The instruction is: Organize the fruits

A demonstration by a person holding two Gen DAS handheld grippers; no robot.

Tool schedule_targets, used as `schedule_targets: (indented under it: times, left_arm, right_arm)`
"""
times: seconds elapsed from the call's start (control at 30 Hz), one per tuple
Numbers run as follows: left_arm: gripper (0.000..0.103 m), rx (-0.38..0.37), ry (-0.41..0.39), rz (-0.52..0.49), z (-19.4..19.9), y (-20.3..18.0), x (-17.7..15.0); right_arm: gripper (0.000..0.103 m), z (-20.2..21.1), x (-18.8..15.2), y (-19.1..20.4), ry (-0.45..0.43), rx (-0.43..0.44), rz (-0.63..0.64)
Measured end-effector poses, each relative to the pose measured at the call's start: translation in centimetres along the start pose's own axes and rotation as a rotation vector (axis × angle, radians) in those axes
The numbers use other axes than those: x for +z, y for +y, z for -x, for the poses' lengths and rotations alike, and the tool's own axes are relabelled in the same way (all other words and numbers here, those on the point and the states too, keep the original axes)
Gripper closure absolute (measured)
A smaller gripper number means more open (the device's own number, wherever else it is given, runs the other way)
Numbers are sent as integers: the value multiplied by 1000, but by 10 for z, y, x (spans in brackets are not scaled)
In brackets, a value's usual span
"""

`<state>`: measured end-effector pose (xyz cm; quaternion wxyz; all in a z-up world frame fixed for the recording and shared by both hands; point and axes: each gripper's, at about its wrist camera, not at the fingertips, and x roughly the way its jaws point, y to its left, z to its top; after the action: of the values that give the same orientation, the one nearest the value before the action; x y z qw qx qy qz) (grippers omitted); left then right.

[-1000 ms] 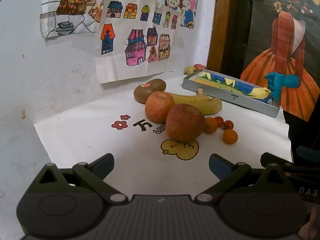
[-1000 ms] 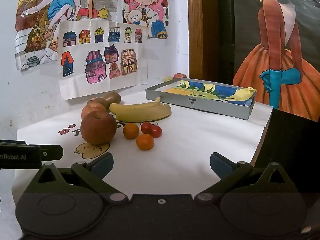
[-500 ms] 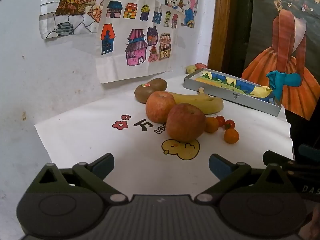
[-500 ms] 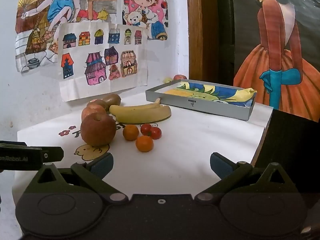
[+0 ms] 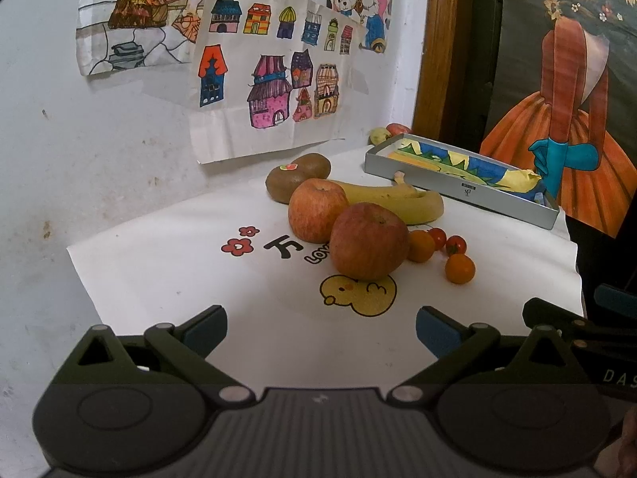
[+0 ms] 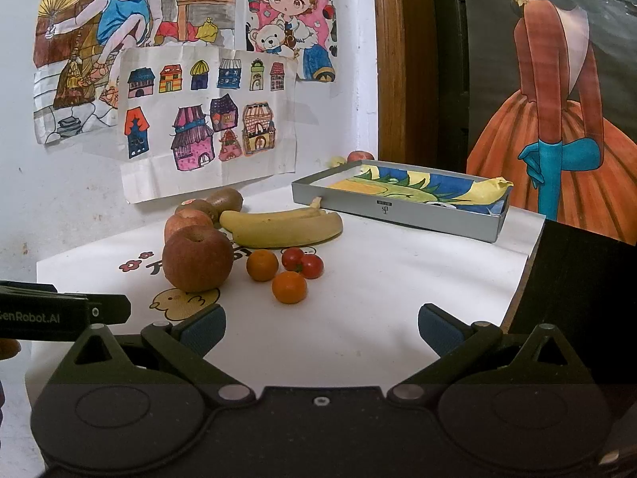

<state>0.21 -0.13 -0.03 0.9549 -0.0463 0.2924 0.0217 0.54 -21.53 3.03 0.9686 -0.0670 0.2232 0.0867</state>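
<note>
Fruit sits untouched on the white sheet (image 6: 398,302); the grey tray (image 6: 398,215) behind holds none. We judge sorting hasn't begun. Near the banana (image 6: 278,229) lie apples, with the nearest apple (image 5: 368,241) ahead. Left gripper (image 5: 320,328) and right gripper (image 6: 321,328) hover spread, empty; one must advance and close.

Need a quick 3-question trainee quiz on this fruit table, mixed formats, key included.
1. True or false: the yellow banana lies inside the grey metal tray.
2. How many small red cherry tomatoes sit on the white printed tablecloth?
3. The left gripper and right gripper are: A) both open and empty B) both shut C) one holding an apple.

Key: 1 false; 2 two; 3 A.
</note>
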Motion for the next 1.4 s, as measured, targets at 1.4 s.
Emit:
schedule_targets:
  times: [1.4]
  left_arm:
    - [0,-4,-1,-5,4,-7,-6]
  right_arm:
    - [1,7,0,0,-12,0,0]
